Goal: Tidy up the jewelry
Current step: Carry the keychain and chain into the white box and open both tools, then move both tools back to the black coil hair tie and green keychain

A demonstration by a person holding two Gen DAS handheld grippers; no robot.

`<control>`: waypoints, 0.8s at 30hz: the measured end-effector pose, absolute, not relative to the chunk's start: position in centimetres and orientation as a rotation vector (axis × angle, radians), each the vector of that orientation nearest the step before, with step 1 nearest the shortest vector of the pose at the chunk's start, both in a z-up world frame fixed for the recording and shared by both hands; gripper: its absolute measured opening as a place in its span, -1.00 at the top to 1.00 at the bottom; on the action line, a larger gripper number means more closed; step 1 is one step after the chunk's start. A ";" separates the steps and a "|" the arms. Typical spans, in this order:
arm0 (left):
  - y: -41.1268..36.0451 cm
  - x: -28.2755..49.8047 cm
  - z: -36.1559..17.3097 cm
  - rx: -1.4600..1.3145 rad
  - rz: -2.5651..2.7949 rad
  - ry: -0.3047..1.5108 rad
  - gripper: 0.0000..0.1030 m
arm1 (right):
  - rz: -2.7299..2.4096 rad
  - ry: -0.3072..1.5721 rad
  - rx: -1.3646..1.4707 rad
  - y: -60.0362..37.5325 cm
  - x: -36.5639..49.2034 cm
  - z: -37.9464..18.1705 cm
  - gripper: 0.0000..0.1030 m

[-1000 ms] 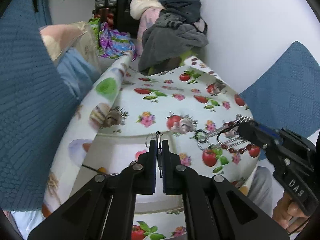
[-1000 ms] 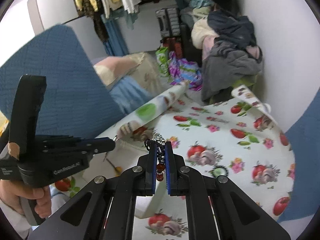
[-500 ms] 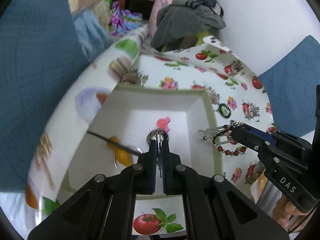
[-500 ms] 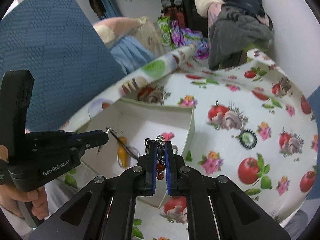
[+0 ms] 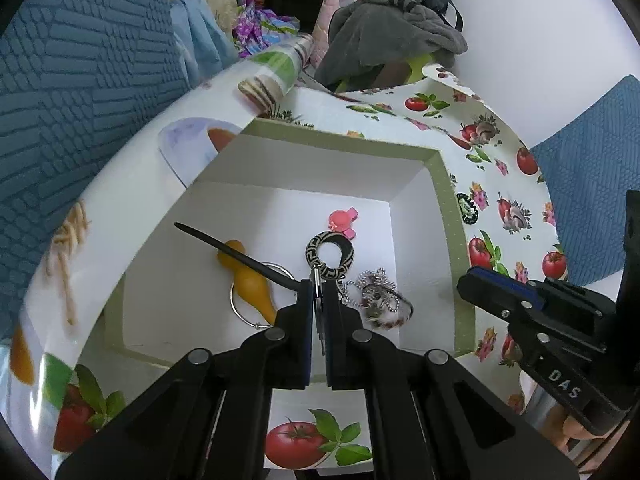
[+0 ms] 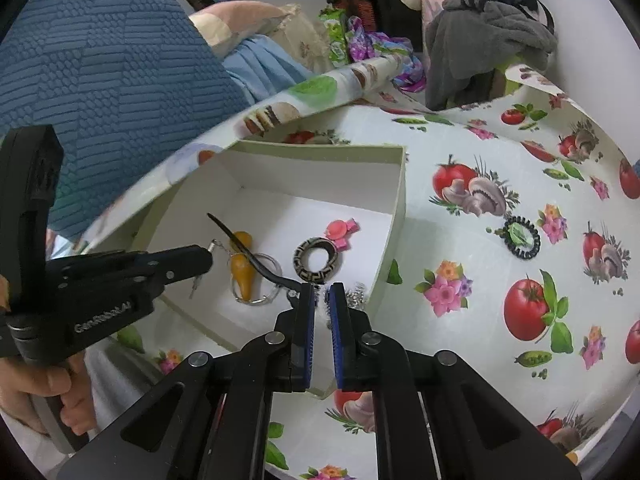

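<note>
Box as landmark: inside, patterned ring earring hanging from left gripper, jaws pinched on its hook. Beside it on box floor, chain necklace, pink clip, yellow pendant. Right gripper over box's near edge, jaws narrowly parted, holding nothing.

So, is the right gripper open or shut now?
Open: a clear gap shows between the right gripper fingers, and nothing sits in it. The bead necklace lies in the box.

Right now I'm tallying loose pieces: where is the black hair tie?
The black hair tie lies outside the white box, on the patterned tablecloth to the box's right, between a printed mushroom and a pink flower.
</note>
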State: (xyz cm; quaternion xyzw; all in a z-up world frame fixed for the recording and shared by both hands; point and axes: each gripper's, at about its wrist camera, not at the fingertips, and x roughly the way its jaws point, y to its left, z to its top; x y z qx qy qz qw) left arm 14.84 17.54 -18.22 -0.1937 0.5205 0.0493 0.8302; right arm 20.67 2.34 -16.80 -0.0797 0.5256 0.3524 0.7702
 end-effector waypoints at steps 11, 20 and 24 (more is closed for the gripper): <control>15.9 14.5 -13.1 -0.423 0.106 0.973 0.05 | 0.823 0.959 -0.149 -0.5 21.6 -9.4 0.71; 12.3 16.6 -10.9 -0.428 0.057 0.907 0.05 | 0.783 0.841 -0.120 -5.2 24.1 -6.2 0.71; 10.0 18.2 -11.6 -0.438 0.022 0.916 0.05 | 0.748 0.843 -0.102 -7.9 25.7 -6.8 0.71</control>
